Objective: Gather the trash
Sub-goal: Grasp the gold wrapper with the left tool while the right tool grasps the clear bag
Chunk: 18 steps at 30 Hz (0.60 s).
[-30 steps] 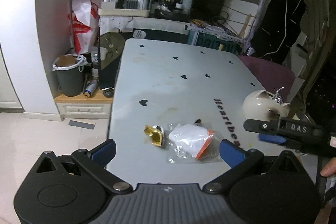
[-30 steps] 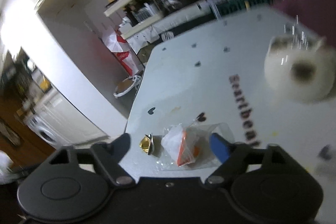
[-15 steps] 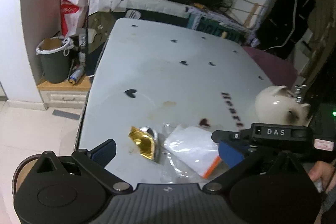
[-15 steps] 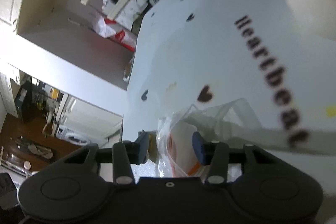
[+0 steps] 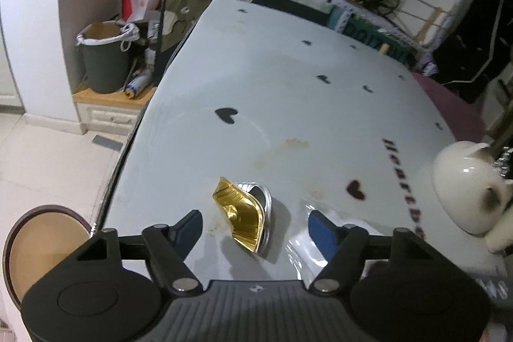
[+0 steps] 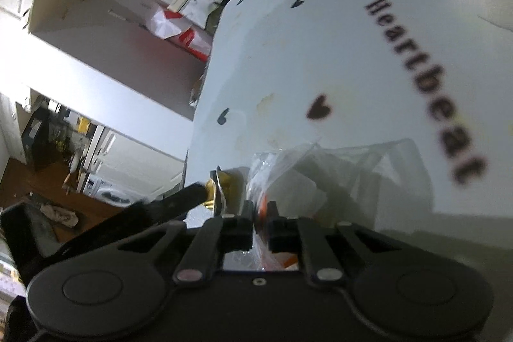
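Note:
A crumpled gold foil wrapper [image 5: 242, 215] lies near the front edge of the white table [image 5: 288, 92]. My left gripper [image 5: 256, 226] is open, its blue-tipped fingers on either side of the wrapper. A clear plastic bag [image 6: 336, 175] with white and orange contents lies right of it. My right gripper [image 6: 259, 210] is shut on the bag's near edge. The foil wrapper also shows in the right wrist view [image 6: 221, 185], just left of the bag. Only a corner of the bag [image 5: 304, 242] shows in the left wrist view.
A white cat-shaped pot [image 5: 468, 185] stands at the table's right edge. A grey lined bin [image 5: 104, 56] stands on the floor to the left, by red-and-white bags. A round brown stool [image 5: 38, 246] sits below the table's front left corner. Cluttered shelves stand behind the table.
My right gripper has closed on the plastic bag and drawn it right and nearer. My left gripper has moved forward, so its fingers now straddle the gold wrapper.

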Motion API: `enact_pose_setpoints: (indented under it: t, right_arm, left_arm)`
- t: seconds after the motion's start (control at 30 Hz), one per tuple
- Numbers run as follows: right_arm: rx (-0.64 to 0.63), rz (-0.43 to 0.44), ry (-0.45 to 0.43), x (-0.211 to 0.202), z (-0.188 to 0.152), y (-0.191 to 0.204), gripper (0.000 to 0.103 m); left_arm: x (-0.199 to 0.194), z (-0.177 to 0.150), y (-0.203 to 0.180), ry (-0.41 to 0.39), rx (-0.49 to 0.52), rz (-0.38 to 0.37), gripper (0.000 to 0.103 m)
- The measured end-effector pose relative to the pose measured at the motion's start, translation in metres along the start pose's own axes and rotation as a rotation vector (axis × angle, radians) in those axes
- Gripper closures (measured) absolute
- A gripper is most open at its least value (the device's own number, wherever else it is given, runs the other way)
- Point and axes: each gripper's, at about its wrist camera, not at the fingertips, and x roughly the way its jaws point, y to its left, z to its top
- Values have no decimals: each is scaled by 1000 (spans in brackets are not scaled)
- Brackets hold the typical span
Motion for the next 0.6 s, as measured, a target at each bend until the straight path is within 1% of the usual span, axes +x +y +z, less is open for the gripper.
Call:
enact_pose_setpoints:
  t: [0.07, 0.23, 0.3, 0.33, 0.37, 0.4, 0.43, 0.47, 0.5, 0.53, 0.57, 0.6]
  right_arm:
    - [11, -14, -14, -6, -11, 0, 95]
    - [0, -52, -40, -19, -28, 6, 95]
    - [4, -57, -37, -23, -33, 6, 95]
    - [3, -61, -37, -25, -35, 6, 95]
    - [0, -66, -40, -27, -37, 7, 95]
    - [-4, -73, -43, -30, -38, 7, 95]
    - [-7, -80, -47, -33, -39, 8, 95]
    - [-8, -87, -52, -36, -40, 8, 96]
    - [-10, -94, -58, -39, -41, 8, 96]
    - [-13, -101, -62, -40, -41, 10, 96]
    - [-18, -109, -65, -42, -42, 10, 96]
    - [-21, -120, -68, -44, -41, 11, 97]
  left_arm:
    - [7, 0, -5, 13, -6, 33, 35]
    - [22, 0, -11, 18, -28, 75, 37]
    - [24, 0, -13, 3, -27, 98, 40]
    - [24, 0, -14, -3, -25, 106, 44]
    - [25, 0, -14, -7, -25, 108, 52]
    - [25, 1, -15, -11, -18, 117, 56]
    - [25, 0, -15, -12, -6, 127, 66]
    - [25, 0, -15, -11, 6, 127, 69]
    - [23, 0, -14, -3, 18, 112, 70]
    - [21, -1, -14, 6, 31, 100, 74]
    - [19, -3, -14, 18, 41, 88, 81]
    - [17, -5, -14, 28, 46, 80, 82]
